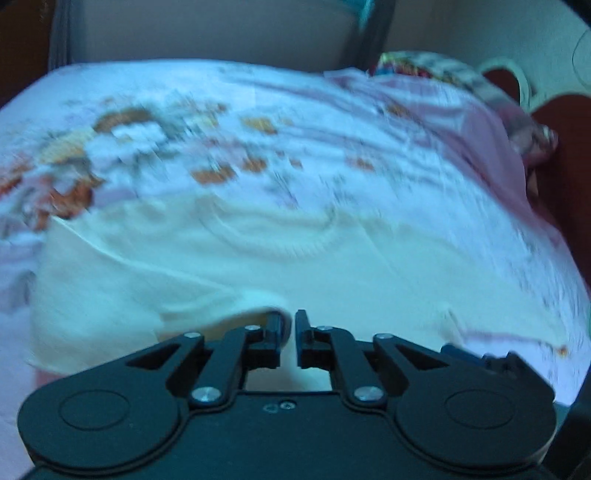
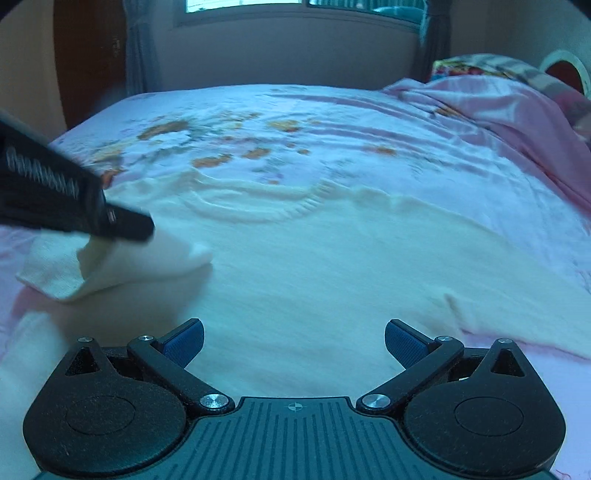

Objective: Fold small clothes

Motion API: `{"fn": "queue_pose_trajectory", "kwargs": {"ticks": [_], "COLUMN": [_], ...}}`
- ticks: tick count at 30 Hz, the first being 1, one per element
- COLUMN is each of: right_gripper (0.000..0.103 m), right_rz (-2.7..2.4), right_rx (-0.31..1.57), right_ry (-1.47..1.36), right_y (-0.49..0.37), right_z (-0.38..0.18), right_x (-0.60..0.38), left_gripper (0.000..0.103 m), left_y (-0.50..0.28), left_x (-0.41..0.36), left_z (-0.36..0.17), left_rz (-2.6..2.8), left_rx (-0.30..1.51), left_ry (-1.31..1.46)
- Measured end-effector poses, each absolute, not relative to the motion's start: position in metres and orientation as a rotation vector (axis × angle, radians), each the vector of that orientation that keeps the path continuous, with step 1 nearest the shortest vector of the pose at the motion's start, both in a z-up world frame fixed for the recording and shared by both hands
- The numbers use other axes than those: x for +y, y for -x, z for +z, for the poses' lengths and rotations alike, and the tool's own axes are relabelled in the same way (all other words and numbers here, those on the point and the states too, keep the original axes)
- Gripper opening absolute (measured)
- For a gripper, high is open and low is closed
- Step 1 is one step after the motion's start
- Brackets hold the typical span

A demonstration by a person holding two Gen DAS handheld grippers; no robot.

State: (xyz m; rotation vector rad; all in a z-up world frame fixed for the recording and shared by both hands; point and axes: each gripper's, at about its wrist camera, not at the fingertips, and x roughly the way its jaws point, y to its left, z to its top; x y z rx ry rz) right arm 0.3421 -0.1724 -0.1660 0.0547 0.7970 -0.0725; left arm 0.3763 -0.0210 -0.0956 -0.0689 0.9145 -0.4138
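A cream knit sweater [image 2: 314,266] lies spread on the bed, its round neckline [image 2: 255,206] toward the far side. It also fills the left wrist view [image 1: 258,266]. My left gripper [image 1: 291,317] is shut on the sweater's left sleeve, which is lifted and folded inward over the body. From the right wrist view the left gripper [image 2: 147,227] enters at the left, pinching that sleeve [image 2: 110,262]. My right gripper [image 2: 294,338] is open and empty, low over the sweater's lower body. The right sleeve [image 2: 517,295] lies flat at the right.
The bed has a floral sheet [image 2: 258,125]. A crumpled pink blanket [image 2: 498,103] and a colourful pillow [image 2: 465,64] lie at the far right. A wall with a window [image 2: 295,7] and curtains stands behind the bed.
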Motion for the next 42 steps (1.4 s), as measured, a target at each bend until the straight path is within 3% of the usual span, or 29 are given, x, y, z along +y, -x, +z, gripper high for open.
{"fn": "queue_pose_trajectory", "kwargs": {"ticks": [3, 5, 8, 15, 16, 17, 19, 28, 30, 32, 37, 38, 42], "right_gripper": [0.103, 0.103, 0.103, 0.102, 0.098, 0.083, 0.072, 0.072, 0.051, 0.012, 0.009, 0.0, 0.0], "right_rz": [-0.061, -0.032, 0.027, 0.135, 0.138, 0.144, 0.16, 0.19, 0.204, 0.21, 0.172, 0.143, 0.009], "right_rx": [0.793, 0.78, 0.758, 0.751, 0.754, 0.758, 0.788, 0.752, 0.783, 0.784, 0.745, 0.733, 0.819], "right_ry": [-0.094, -0.119, -0.135, -0.087, -0.06, -0.03, 0.029, 0.132, 0.104, 0.015, -0.314, -0.367, -0.447], "right_y": [-0.334, -0.332, -0.337, -0.351, -0.351, -0.35, -0.352, -0.351, -0.356, -0.361, -0.359, -0.353, -0.334], "right_z": [-0.166, -0.163, -0.158, -0.158, -0.16, -0.164, -0.175, -0.183, -0.19, -0.183, -0.154, -0.151, -0.169], "right_x": [-0.186, -0.186, -0.169, -0.115, -0.108, -0.101, -0.091, -0.077, -0.079, -0.088, -0.14, -0.153, -0.197], "left_gripper": [0.011, 0.019, 0.018, 0.018, 0.018, 0.018, 0.018, 0.018, 0.018, 0.018, 0.018, 0.018, 0.022], "left_y": [-0.365, -0.361, -0.359, -0.383, -0.386, -0.389, -0.393, -0.391, -0.389, -0.386, -0.376, -0.373, -0.369], "left_x": [-0.004, 0.011, 0.033, 0.081, 0.081, 0.084, 0.088, 0.088, 0.083, 0.08, 0.075, 0.071, 0.055], "left_z": [-0.081, -0.065, -0.046, -0.083, -0.092, -0.104, -0.124, -0.134, -0.134, -0.133, -0.123, -0.12, -0.127], "left_rz": [-0.403, -0.373, -0.249, -0.045, -0.041, -0.057, -0.085, -0.072, -0.069, -0.066, -0.07, -0.079, -0.12], "left_rx": [0.876, 0.817, 0.763, 0.839, 0.864, 0.903, 0.977, 0.973, 0.963, 0.95, 0.909, 0.893, 0.912], "left_ry": [0.121, 0.132, 0.121, 0.061, 0.055, 0.063, 0.129, 0.167, 0.132, 0.113, 0.094, 0.082, 0.054]}}
